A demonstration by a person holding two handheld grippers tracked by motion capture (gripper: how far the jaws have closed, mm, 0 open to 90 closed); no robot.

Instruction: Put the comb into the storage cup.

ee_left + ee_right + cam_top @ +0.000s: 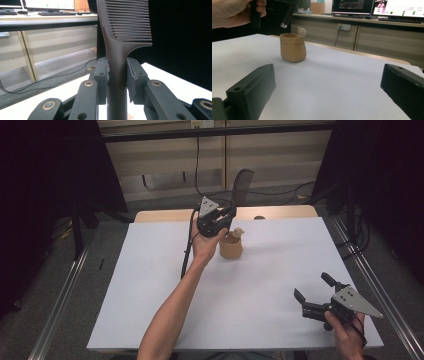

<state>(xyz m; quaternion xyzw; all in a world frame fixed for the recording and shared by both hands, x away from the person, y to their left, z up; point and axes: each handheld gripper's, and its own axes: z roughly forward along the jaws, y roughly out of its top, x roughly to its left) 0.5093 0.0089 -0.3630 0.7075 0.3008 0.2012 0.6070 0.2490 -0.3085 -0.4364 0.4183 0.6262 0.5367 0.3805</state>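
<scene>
Now, reading across from the pot as landmark:
Left gripper (227, 215): one, held up just above and behind the pot, its jaws clamped on the comb's handle; the pads press the handle from both sides in the left gripper view.
Comb (125, 30): one, dark brown, standing upright out of the left gripper; a long plain handle widens into a flat head with a single row of fine, close-set teeth along one edge. In the high view its head (242, 185) rises above the pot, over the far edge of the worktop.
Pot (231, 246): one, small, tan, soft-sided like a little sack, with a rolled rim; it stands upright on the worktop, directly under the left gripper.
Figure on the pot (301, 31): one small pale lump perched at the rim, too blurred to tell what it is.
Worktop (150, 285): one, white and flat, carrying the pot towards its far middle.
Right gripper (314, 293): one, well apart from the pot, low near the front right corner of the worktop, jaws spread wide with nothing between them.
</scene>
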